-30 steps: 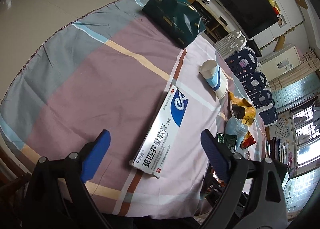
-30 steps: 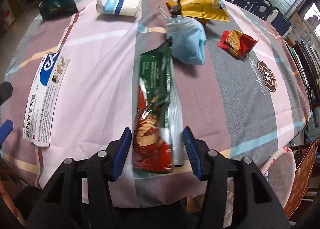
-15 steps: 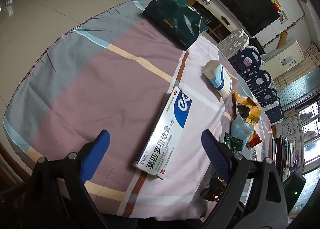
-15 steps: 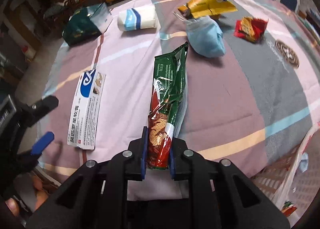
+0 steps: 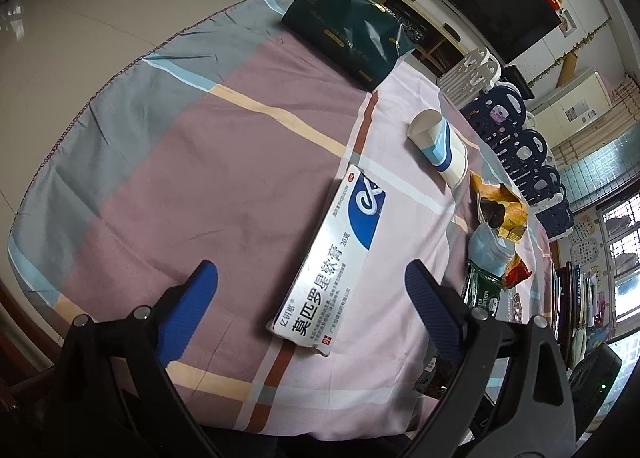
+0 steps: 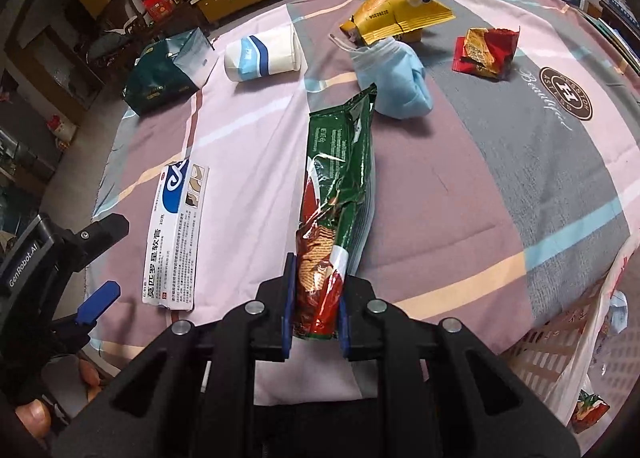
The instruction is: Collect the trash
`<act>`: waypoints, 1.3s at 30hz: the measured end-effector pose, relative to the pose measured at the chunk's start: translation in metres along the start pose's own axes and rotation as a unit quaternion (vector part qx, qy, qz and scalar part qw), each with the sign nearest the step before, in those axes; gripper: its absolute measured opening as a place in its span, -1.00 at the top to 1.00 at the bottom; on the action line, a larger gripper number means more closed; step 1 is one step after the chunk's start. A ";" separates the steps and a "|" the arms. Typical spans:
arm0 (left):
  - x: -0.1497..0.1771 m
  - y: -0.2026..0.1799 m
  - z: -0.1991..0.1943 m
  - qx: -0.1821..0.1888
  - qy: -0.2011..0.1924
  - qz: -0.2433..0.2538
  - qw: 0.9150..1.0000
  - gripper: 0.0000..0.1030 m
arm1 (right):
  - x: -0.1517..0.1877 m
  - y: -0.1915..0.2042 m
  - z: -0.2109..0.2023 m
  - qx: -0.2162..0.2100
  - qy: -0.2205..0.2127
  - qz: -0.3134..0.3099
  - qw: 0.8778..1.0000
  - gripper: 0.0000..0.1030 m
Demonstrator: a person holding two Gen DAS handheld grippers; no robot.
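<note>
Two blue fingers [image 6: 289, 298] pinch the crumpled green-and-red snack wrapper [image 6: 338, 194], seemingly lifted; left gripper's [image 5: 310, 312] fingers spread

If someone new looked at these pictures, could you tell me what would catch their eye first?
Most striking is the long green and red snack wrapper, its near end clamped in the right hand-held gripper at the table's near edge. To its left a long white and blue medicine box lies flat, in front of the open left hand-held gripper. Farther back lie a tipped paper cup, a blue face mask and a yellow wrapper.
</note>
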State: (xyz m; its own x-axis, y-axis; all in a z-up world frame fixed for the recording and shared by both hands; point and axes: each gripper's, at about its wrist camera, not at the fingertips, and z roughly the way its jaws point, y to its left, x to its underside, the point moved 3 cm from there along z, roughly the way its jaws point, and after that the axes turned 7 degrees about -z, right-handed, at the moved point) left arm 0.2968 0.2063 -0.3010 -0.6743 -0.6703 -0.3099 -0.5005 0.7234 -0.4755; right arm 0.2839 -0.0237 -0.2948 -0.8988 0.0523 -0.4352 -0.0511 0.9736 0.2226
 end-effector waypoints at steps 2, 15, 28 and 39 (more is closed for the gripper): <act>0.000 0.000 0.000 -0.001 -0.001 0.002 1.000 -0.83 | 0.000 0.000 0.000 0.000 0.000 0.000 1.000 0.65; 0.001 -0.001 0.000 -0.005 -0.001 0.005 1.000 -0.84 | 0.001 -0.002 -0.002 -0.004 -0.003 0.005 1.000 0.65; 0.001 -0.001 0.001 -0.004 0.001 0.004 1.000 -0.84 | 0.001 -0.003 -0.003 -0.008 -0.005 0.010 1.000 0.65; 0.002 0.000 0.001 -0.001 0.004 0.003 1.000 -0.84 | 0.001 -0.004 -0.002 -0.014 -0.006 0.016 1.000 0.65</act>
State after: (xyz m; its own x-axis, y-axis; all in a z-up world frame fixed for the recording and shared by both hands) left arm 0.2963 0.2045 -0.3021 -0.6810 -0.6651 -0.3064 -0.4977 0.7273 -0.4725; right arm 0.2818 -0.0279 -0.2941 -0.8948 0.0872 -0.4379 -0.0335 0.9649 0.2604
